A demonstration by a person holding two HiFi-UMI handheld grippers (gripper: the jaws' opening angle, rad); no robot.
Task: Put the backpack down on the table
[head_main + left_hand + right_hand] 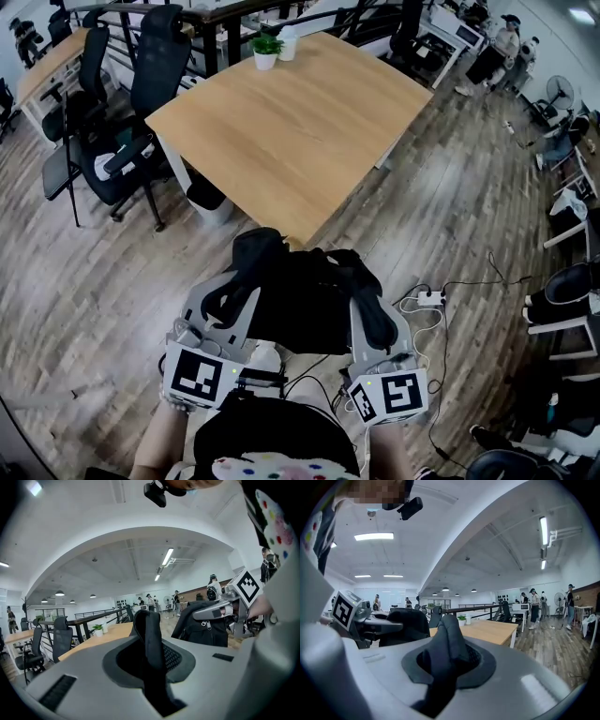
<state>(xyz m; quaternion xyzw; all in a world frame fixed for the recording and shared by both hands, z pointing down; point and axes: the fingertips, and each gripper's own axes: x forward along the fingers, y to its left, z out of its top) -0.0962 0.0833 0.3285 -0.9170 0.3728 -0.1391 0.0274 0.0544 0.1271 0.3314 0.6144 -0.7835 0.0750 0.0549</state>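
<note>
**Backpack held short of the table's near corner**

I had the black backpack (300, 302) slung between both grippers, off the table (291, 131), whose near corner lay at its 12 o'clock. The left gripper (232, 298) was clamped on the left strap (151, 634), and the right gripper (367, 309) on the right strap (449, 639). A potted plant (266, 49) sat at the table's far edge. An office chair (131, 131) stood at 10 o'clock, and a power strip (429, 298) lay on the floor at 3 o'clock.

One backpack (300, 302), two hand-held grippers (234, 295) (367, 305), one plant (266, 47)
</note>
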